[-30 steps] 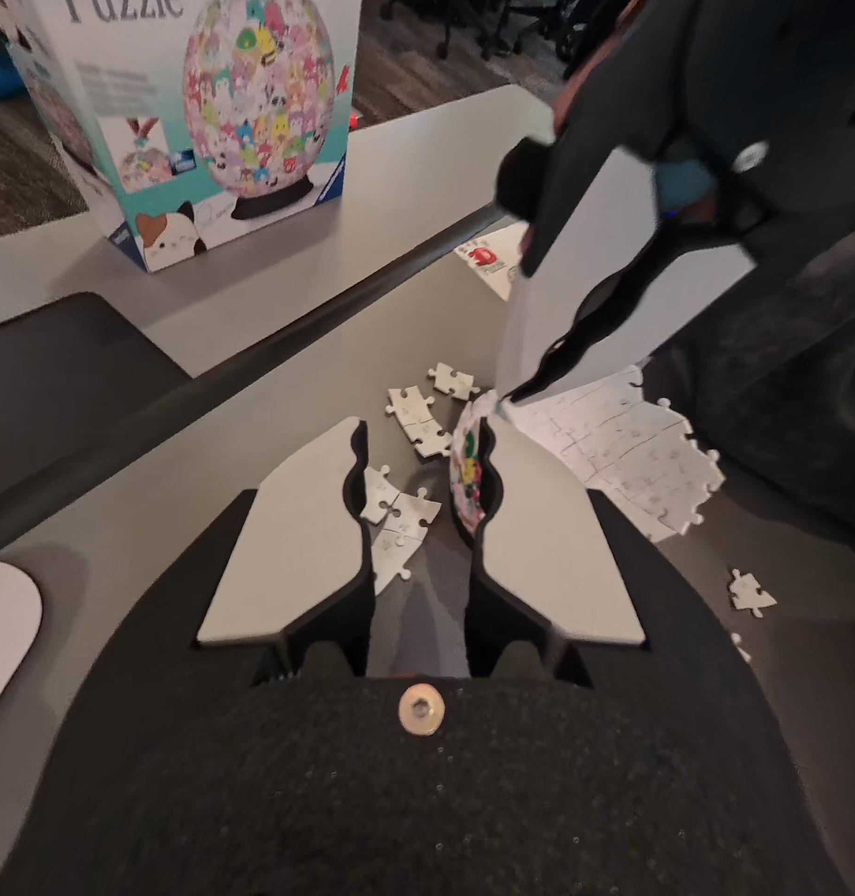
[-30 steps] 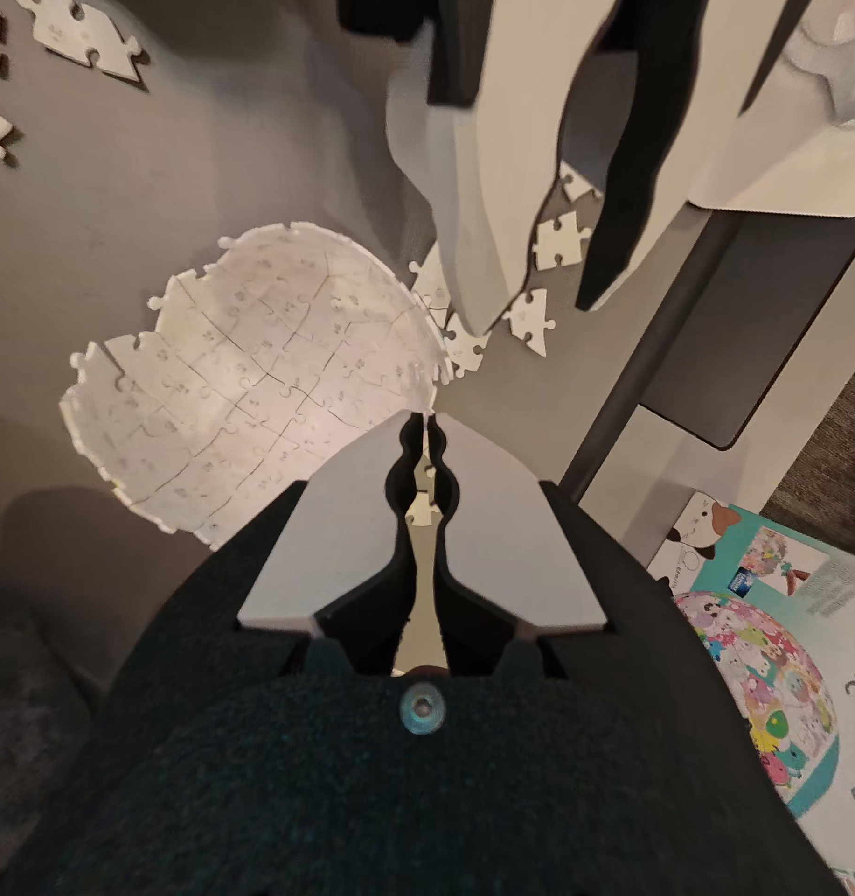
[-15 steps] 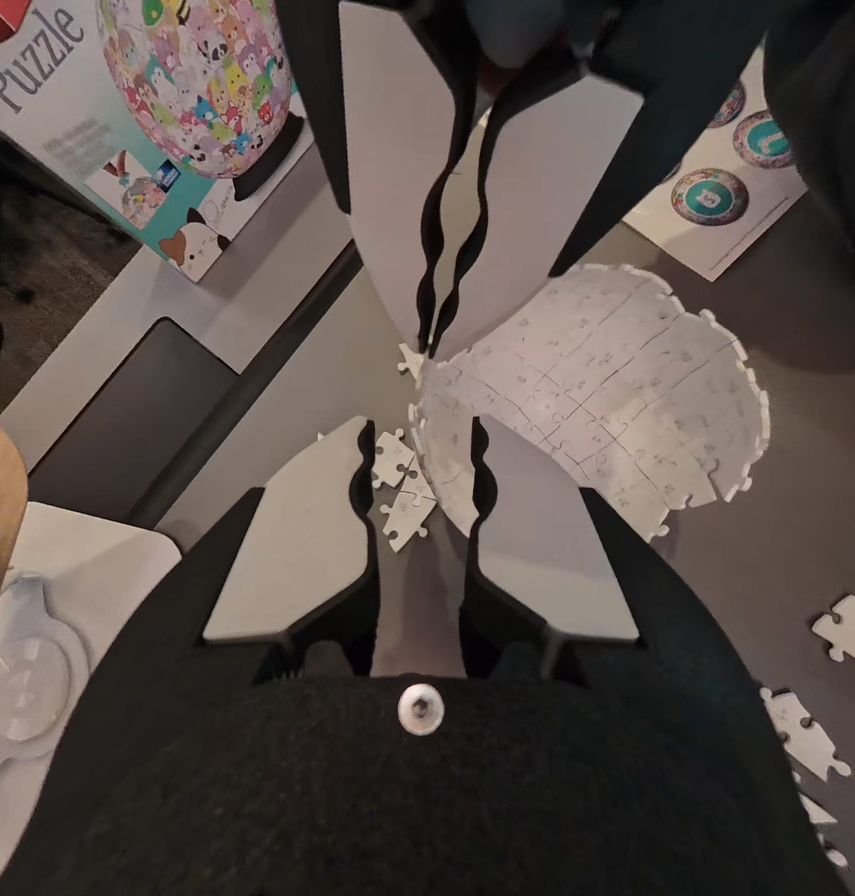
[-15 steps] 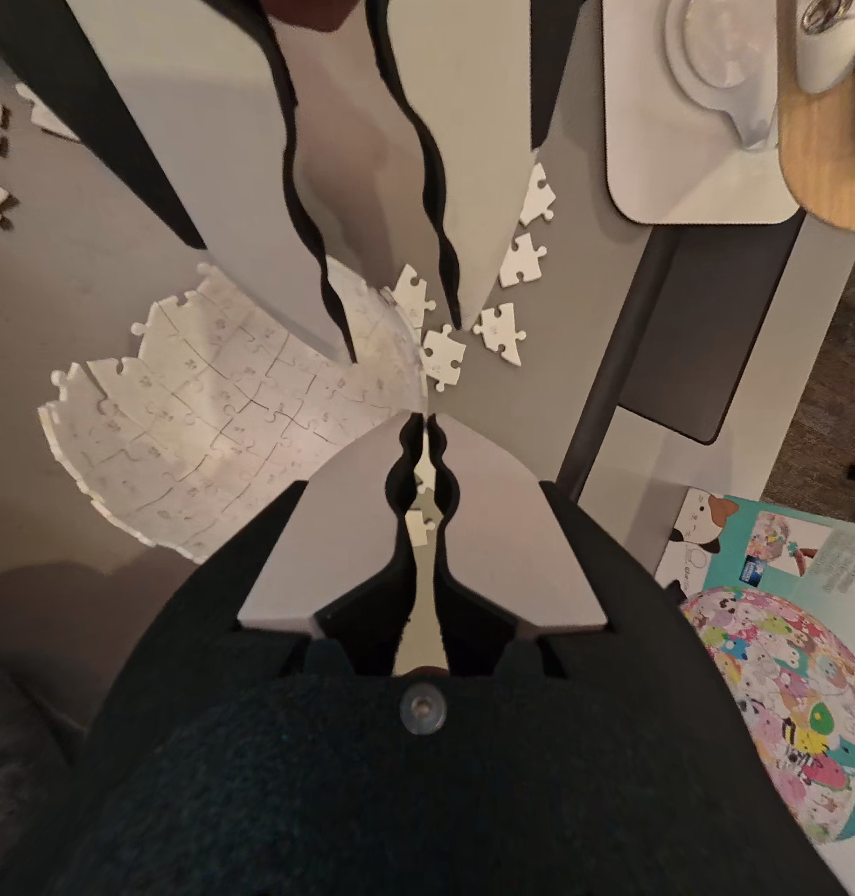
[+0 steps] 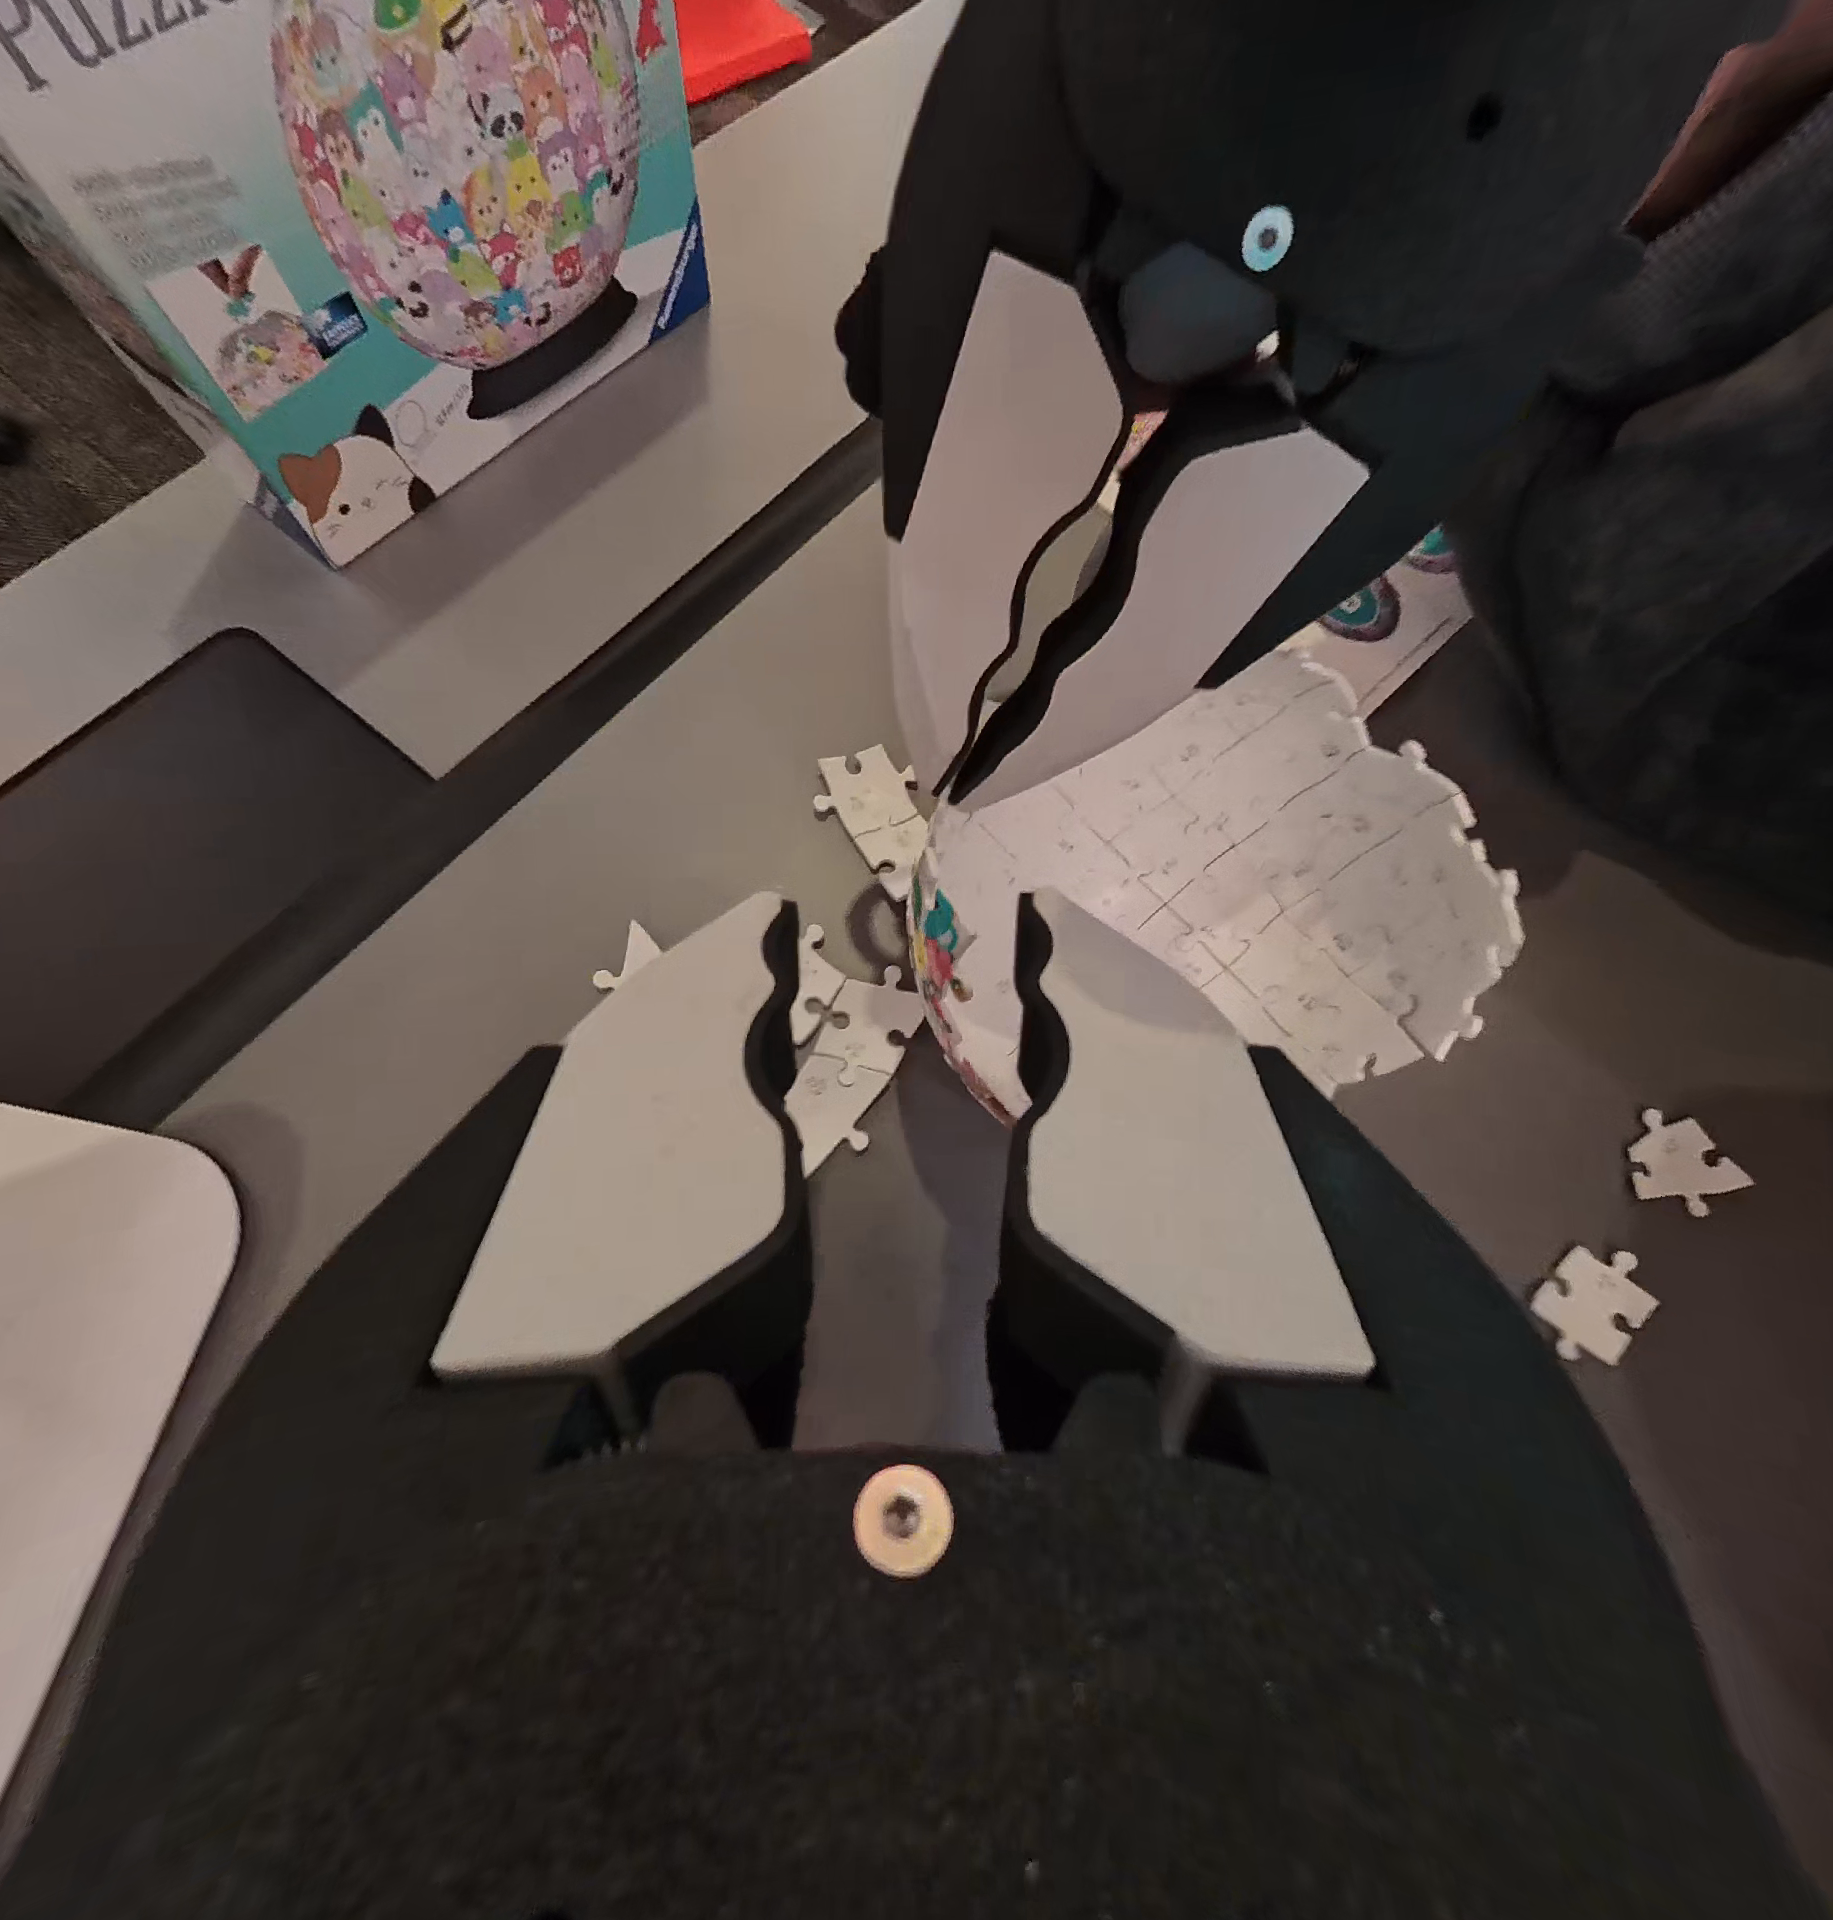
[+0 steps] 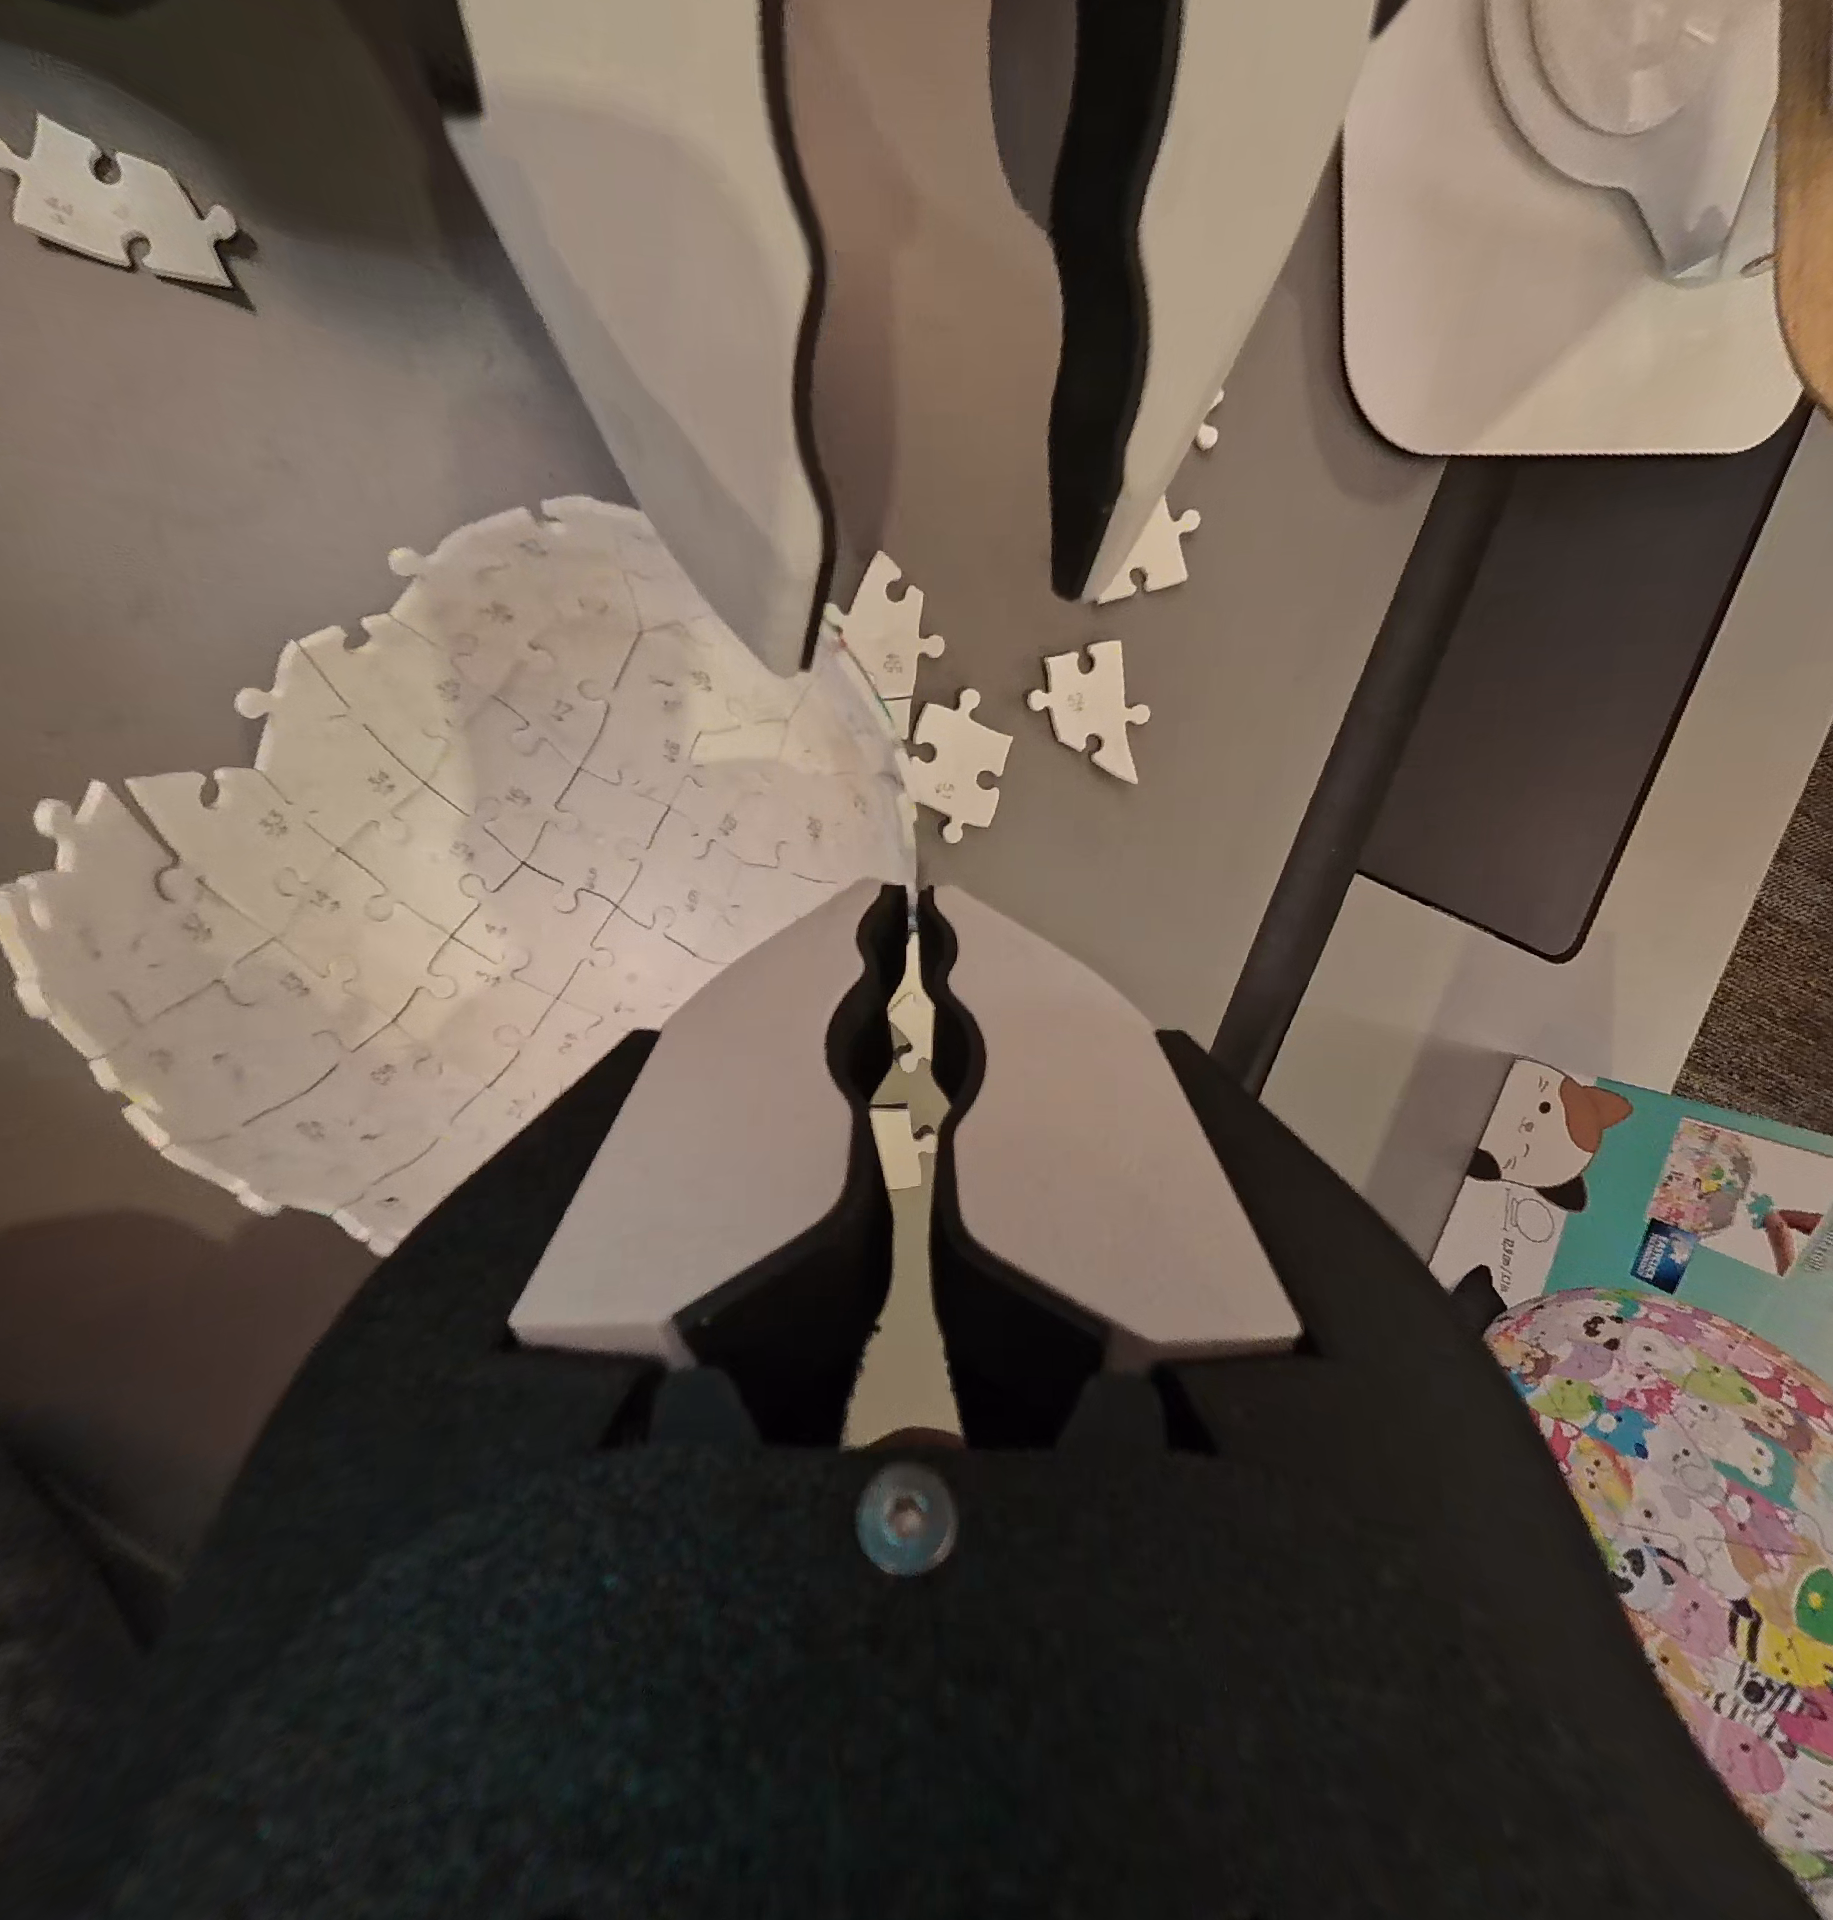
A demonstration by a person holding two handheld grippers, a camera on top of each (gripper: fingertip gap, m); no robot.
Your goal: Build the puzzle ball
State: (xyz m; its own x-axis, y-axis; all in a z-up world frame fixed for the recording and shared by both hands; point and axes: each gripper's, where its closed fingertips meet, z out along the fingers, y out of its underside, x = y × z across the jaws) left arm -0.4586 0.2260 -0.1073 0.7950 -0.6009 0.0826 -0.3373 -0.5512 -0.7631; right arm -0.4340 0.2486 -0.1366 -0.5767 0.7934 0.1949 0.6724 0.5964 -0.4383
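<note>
The half-built puzzle ball shell (image 5: 1255,883) is a white curved bowl of joined pieces, colourful on its outer side. It also shows in the right wrist view (image 6: 424,883). My right gripper (image 6: 912,896) is shut on the shell's rim and holds it tilted above the grey table (image 5: 579,831). In the left wrist view it (image 5: 948,795) comes in from the top. My left gripper (image 5: 907,925) is open, and the shell's rim lies between its fingers, close to the right one. It (image 6: 943,623) is seen opposite in the right wrist view.
Loose white pieces (image 5: 850,1049) lie under the grippers, with more at the right (image 5: 1592,1304) and in the right wrist view (image 6: 1088,717). The puzzle box (image 5: 403,239) stands on the far table beyond a dark gap. A white tray (image 5: 60,1299) is at the left. One gripper's finger ends stand about 5 cm off the other's.
The shell has turned more on edge in the left wrist view. My left gripper, still open, has come closer around the rim. My right gripper stays shut on the rim.
</note>
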